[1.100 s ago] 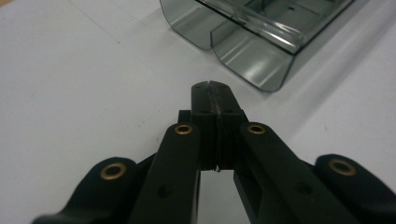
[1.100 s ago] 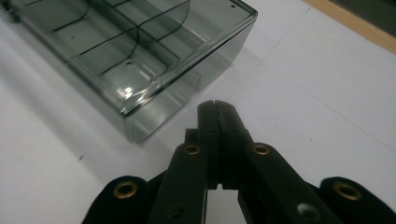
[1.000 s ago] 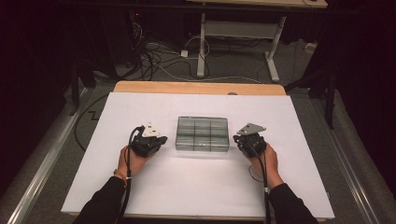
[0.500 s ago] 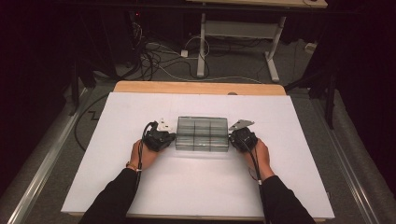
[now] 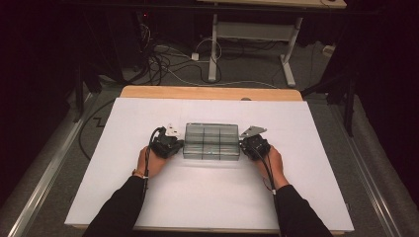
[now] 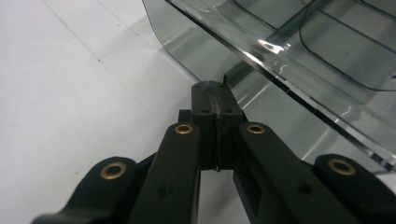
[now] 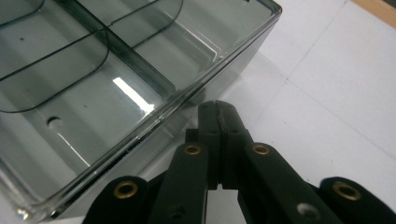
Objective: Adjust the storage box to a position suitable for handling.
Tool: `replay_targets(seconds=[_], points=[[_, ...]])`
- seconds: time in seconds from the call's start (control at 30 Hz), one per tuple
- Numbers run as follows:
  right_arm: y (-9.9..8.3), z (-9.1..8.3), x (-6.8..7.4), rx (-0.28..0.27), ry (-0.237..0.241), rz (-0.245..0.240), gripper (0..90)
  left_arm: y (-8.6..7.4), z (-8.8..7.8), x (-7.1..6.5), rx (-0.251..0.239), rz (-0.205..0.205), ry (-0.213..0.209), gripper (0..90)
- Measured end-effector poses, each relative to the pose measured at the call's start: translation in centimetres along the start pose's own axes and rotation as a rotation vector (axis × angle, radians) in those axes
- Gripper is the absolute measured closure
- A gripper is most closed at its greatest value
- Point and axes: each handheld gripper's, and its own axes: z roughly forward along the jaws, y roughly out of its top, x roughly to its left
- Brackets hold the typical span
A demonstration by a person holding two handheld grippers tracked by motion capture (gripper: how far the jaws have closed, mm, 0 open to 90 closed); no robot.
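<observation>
Clear divided box (image 5: 211,141) near centre of white table (image 5: 123,197), left gripper (image 6: 215,95) and right gripper (image 7: 218,112) each closed on nothing, tips set against opposite short ends, probably to clamp it between them.

You face a smoked, see-through plastic organiser box (image 5: 211,141), its walls glossy and smooth, catching bright glints. Your left gripper (image 6: 215,100) and right gripper (image 7: 218,119) show matt black plastic jaws pinned with 4 brass-coloured rivets each. The white table cover (image 5: 207,197) looks matt, like paper; a bare wooden edge (image 5: 207,93) runs along the far side.
</observation>
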Motion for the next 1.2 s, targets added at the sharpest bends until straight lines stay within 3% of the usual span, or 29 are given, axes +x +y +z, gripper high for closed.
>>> replay_targets(seconds=[0.23, 0.37, 0.47, 0.83, 1.0, 1.2], points=[[0.0, -0.1, 0.6, 0.0, 0.002, -0.019, 90.0, -0.4, -0.5, 0.0, 0.006, 0.002, -0.013, 87.7], [-0.3, -0.4, 0.8, -0.005, 0.007, -0.016, 90.0, -0.4, -1.0, -0.8, 0.033, 0.052, -0.006, 87.7], [-0.6, -0.7, 0.9, -0.012, 0.02, -0.019, 90.0, -0.7, -1.1, -0.8, 0.026, 0.048, -0.012, 87.6], [-1.3, -2.1, 2.1, -0.001, 0.023, -0.092, 90.0, -1.7, -2.1, -2.1, 0.02, 0.09, -0.013, 87.7], [-1.5, -2.5, 2.6, 0.033, 0.029, -0.135, 90.0, -1.9, -2.4, -2.5, 0.022, 0.096, -0.02, 87.7], [-1.8, -3.1, 3.0, 0.043, 0.032, -0.142, 90.0, -2.0, -2.7, -2.9, 0.029, 0.114, -0.018, 87.6]])
